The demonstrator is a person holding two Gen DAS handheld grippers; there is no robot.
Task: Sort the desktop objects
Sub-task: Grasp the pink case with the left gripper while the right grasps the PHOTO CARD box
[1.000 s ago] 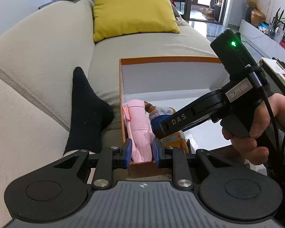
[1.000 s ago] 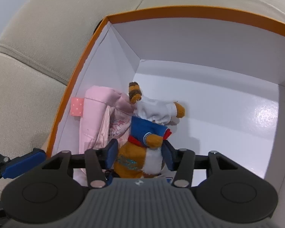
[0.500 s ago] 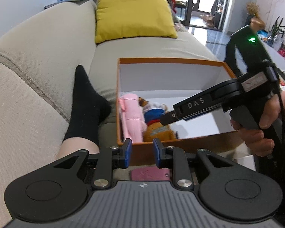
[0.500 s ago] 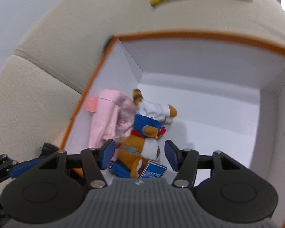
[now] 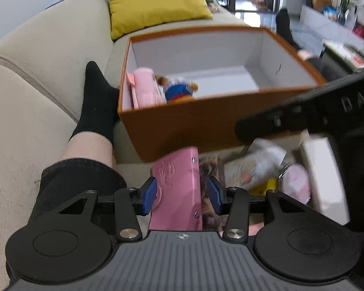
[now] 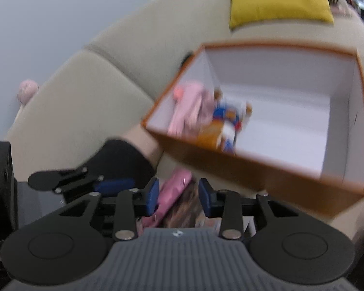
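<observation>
An orange cardboard box (image 5: pixel 182 126) with a white inside sits on a beige sofa (image 5: pixel 36 55). In its left end lie a folded pink cloth item (image 5: pixel 145 89) and, touching it on the right, a small plush toy in a blue and white sailor outfit (image 5: pixel 179 91). The rest of the box floor is bare.

The left tongs (image 5: pixel 180 195) point down at a heap of loose things just in front of the box's near wall. Their jaws are opening, and a pink notebook with an embossed cover (image 5: pixel 177 189) lies between the blue pads (image 5: pixel 150 195). The left pad looks very close to the notebook's edge, but whether it touches cannot be told; the right pad stands apart from it. Beside the notebook on the right are a dark patterned item, a crumpled white printed packet (image 5: pixel 257 165), something yellow (image 5: pixel 267 186), a round pale pink pouch (image 5: pixel 296 184) and a white box (image 5: pixel 325 174).

The right tongs (image 6: pixel 178 195) hover above the same heap, their jaws closing with nothing pressed between them; the pink notebook and the dark patterned item show blurred below the gap. In the left wrist view its black body crosses the right side.

A person's leg in a black sock (image 5: pixel 94 101) rests left of the box, and a yellow cushion (image 5: pixel 155 2) leans on the sofa behind it.
</observation>
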